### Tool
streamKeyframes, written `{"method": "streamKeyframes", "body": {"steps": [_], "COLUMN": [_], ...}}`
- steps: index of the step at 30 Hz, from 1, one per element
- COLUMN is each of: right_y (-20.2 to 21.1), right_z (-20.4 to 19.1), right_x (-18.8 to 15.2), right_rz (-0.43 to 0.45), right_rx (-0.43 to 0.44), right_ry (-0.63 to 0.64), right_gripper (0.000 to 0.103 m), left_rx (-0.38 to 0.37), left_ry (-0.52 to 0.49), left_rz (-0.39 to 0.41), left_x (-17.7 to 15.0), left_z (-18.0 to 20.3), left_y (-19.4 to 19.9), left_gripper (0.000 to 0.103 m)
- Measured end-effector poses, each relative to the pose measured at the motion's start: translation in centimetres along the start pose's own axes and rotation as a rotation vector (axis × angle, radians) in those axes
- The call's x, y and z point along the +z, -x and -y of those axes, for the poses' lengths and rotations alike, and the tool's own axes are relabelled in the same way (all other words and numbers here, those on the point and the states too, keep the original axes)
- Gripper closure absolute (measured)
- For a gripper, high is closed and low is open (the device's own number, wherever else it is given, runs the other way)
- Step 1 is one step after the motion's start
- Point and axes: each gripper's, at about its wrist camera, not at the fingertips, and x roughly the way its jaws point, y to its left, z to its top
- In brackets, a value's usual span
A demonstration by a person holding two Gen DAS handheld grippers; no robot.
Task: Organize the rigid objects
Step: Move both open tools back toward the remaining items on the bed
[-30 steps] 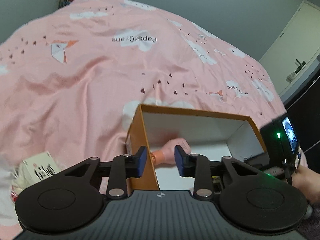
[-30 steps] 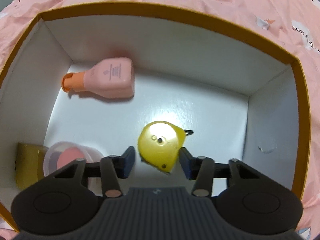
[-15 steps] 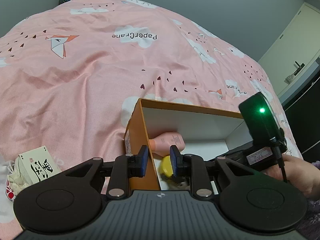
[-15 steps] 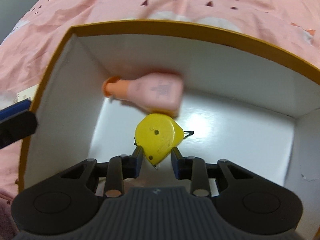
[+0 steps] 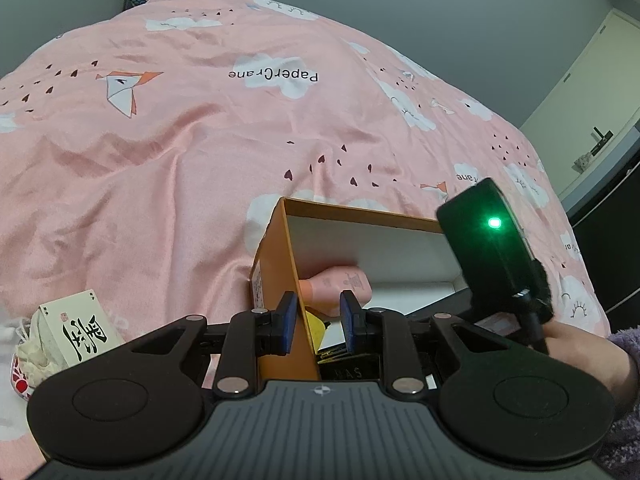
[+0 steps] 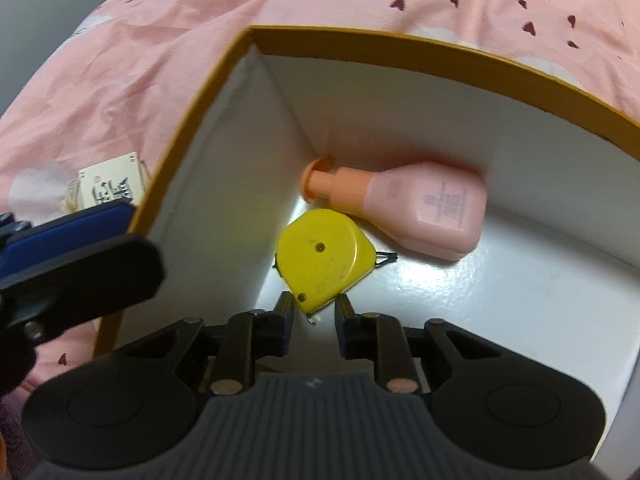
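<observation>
An orange box with a white inside (image 6: 224,184) sits on the pink bed; it also shows in the left wrist view (image 5: 280,264). Inside lie a pink bottle with an orange cap (image 6: 420,208) and a yellow tape measure (image 6: 324,256). My right gripper (image 6: 314,310) is shut on the near corner of the yellow tape measure, low in the box's left corner. My left gripper (image 5: 318,324) straddles the box's left wall, jaws narrowed around it. The bottle (image 5: 340,284) and a bit of the tape measure (image 5: 316,330) show past that wall.
A white card pack with black characters (image 5: 82,326) lies on a pale cloth bundle (image 5: 24,356) left of the box; it also shows in the right wrist view (image 6: 110,190). The pink bedspread (image 5: 200,140) spreads all round. A door (image 5: 592,92) stands far right.
My right gripper closed on the tape measure and moved it left into the box's corner, by the bottle. My left gripper narrowed around the box's left wall.
</observation>
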Motion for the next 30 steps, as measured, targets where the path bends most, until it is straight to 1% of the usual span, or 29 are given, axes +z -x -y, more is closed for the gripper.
{"method": "streamKeyframes", "body": {"steps": [2,4,5,6,7,10,11,12,14,17,19,21,22,25,26,27,28,29,30], "right_y": [0.4,1.2,1.8,2.3,2.9,4.6,5.1,5.7,6.6,7.7,8.6,9.6,10.1,11.3,11.6,11.8,11.9,12.1,12.2], "right_z": [-0.2,-0.6,-0.8,-1.0,-1.1,-1.4,-1.5,-1.7,-2.3,-2.9,-3.4,-3.8,-4.1,-5.4,-6.0,-6.7,-7.3,-7.9,-8.5], "right_x": [-0.2,-0.6,-1.1,-1.4,-2.0,-3.1,-3.5,-4.0,-4.8,-5.8,-6.3,-6.6,-6.7,-7.0,-7.1,-7.3,-7.4,-7.5,-7.5], "right_rz": [0.012,0.037,0.051,0.069,0.085,0.139,0.160,0.187,0.235,0.287,0.324,0.371,0.399,0.458,0.475,0.493,0.506,0.526,0.537], "right_rx": [-0.003,-0.047,-0.077,-0.111,-0.126,-0.135,-0.148,-0.164,-0.190,-0.189,-0.184,-0.183,-0.179,-0.169,-0.167,-0.166,-0.168,-0.167,-0.164], "right_ry": [0.006,0.020,0.027,0.038,0.044,0.050,0.052,0.060,0.078,0.092,0.095,0.100,0.109,0.147,0.170,0.199,0.222,0.247,0.270], "right_gripper": [0.079,0.069,0.067,0.067,0.067,0.066,0.064,0.060,0.057,0.057,0.057,0.057,0.057,0.055,0.049,0.041,0.039,0.038,0.035], "left_rx": [0.026,0.031,0.032,0.037,0.042,0.017,0.008,0.007,0.021,0.051,0.083,0.117,0.131,0.163,0.155,0.135,0.124,0.128,0.147], "left_ry": [-0.003,-0.012,-0.014,-0.018,-0.023,-0.024,-0.028,-0.036,-0.058,-0.087,-0.096,-0.109,-0.113,-0.106,-0.108,-0.116,-0.126,-0.128,-0.114], "left_rz": [0.011,0.041,0.055,0.072,0.086,0.112,0.120,0.128,0.152,0.191,0.235,0.276,0.293,0.306,0.323,0.343,0.343,0.329,0.324], "left_x": [-0.2,-0.5,-0.6,-0.7,-0.8,-1.1,-1.2,-1.4,-1.7,-2.3,-2.7,-3.0,-3.1,-3.1,-3.1,-3.2,-3.3,-3.3,-3.3], "left_z": [0.2,0.6,0.8,1.0,1.2,1.5,1.6,1.7,2.1,2.4,2.5,2.4,2.1,1.1,0.6,0.0,-0.5,-0.9,-1.5], "left_y": [0.1,0.6,0.9,1.2,1.5,2.6,3.0,3.4,4.2,5.6,6.5,7.3,7.7,8.6,8.9,9.2,9.3,9.4,9.6], "left_gripper": [0.076,0.076,0.076,0.076,0.076,0.076,0.075,0.075,0.075,0.075,0.071,0.062,0.060,0.060,0.059,0.059,0.055,0.049,0.039]}}
